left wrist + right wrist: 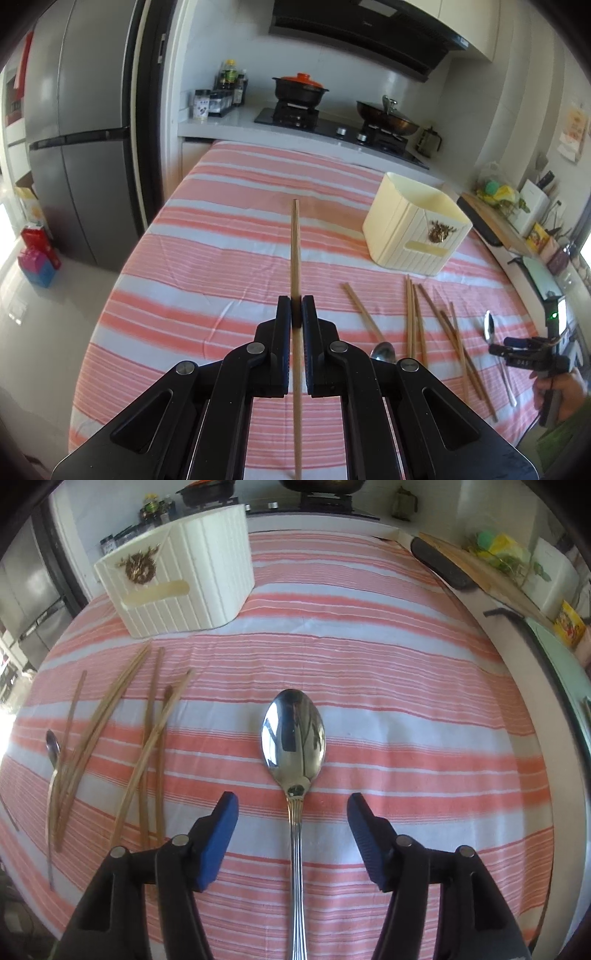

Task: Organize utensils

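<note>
My left gripper [296,301] is shut on a wooden chopstick [295,251] that sticks out forward above the striped tablecloth [221,258]. A cream utensil holder [413,225] stands to the right ahead; it also shows in the right wrist view [184,579]. Several chopsticks [436,325] and a spoon [384,352] lie loose in front of it. My right gripper [291,801] is open, its jaws on either side of the handle of a large steel spoon [294,734] lying on the cloth. More chopsticks [110,738] and a small spoon [52,747] lie to its left.
A grey fridge [85,147] stands at the left. A stove with a black pot [300,90] and a wok [388,118] is behind the table. A dark tray with a cutting board [447,561] lies on the counter at the right.
</note>
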Motion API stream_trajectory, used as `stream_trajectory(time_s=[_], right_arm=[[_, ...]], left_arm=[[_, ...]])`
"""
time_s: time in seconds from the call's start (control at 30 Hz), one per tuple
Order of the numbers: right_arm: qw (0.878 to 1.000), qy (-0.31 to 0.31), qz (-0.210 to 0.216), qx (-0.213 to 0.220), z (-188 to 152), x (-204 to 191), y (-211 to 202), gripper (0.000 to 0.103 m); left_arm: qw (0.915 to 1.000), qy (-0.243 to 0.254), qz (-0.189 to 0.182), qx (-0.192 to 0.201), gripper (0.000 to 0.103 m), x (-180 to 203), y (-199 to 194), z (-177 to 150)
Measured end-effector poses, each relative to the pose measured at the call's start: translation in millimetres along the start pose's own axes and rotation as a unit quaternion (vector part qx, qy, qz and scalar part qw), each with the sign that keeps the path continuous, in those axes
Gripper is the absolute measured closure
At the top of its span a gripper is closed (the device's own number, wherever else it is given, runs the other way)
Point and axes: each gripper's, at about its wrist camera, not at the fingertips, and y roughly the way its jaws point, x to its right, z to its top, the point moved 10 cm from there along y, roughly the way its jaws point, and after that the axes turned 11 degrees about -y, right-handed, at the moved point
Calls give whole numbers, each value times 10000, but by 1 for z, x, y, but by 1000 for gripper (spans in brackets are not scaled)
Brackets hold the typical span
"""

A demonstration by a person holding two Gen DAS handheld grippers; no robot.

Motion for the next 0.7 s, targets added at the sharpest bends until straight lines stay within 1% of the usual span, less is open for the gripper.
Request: stream_trajectory(time_s=[0.07, 0.1, 0.17, 0.2, 0.23, 0.27, 0.3, 0.33, 0.47, 0.57, 0.7], right_arm=[[9994, -84, -322, 18, 4, 4, 9, 39], [9993, -23, -346, 105, 8, 7, 13, 39], [9989, 200, -214, 358, 21, 8, 19, 37], [9986, 238, -160, 452, 27, 7, 22, 38], [9981, 220, -159, 549, 32, 7, 24, 48], [9976, 216, -246, 610, 34, 10, 22, 60], [9973, 241, -228, 648, 36, 11, 20, 61], [9971, 286, -99, 704, 36, 10, 15, 61], [9914, 188, 180, 1283, 47, 3, -22, 61], [9845, 51, 354, 1717, 52, -7, -61, 61], [9764, -60, 479, 2104, 60, -16, -97, 61]], left_arm=[[10000, -14, 2, -11, 98, 1, 1, 0], [10000, -19, 10, -16, 98, 1, 3, 0], [10000, -36, 26, -19, 98, 3, 5, 2], [10000, -38, 35, -17, 98, 4, 7, 3], [10000, -43, 49, -16, 98, 6, 8, 4], [10000, -58, 36, -9, 98, 7, 7, 5], [10000, -72, 11, 7, 98, 9, 5, 7], [10000, -72, -13, 38, 98, 11, 2, 9], [9998, 9, -75, 180, 98, 21, -9, 15], [9995, 81, -127, 266, 98, 30, -16, 19], [9992, 160, -190, 313, 98, 42, -21, 22]])
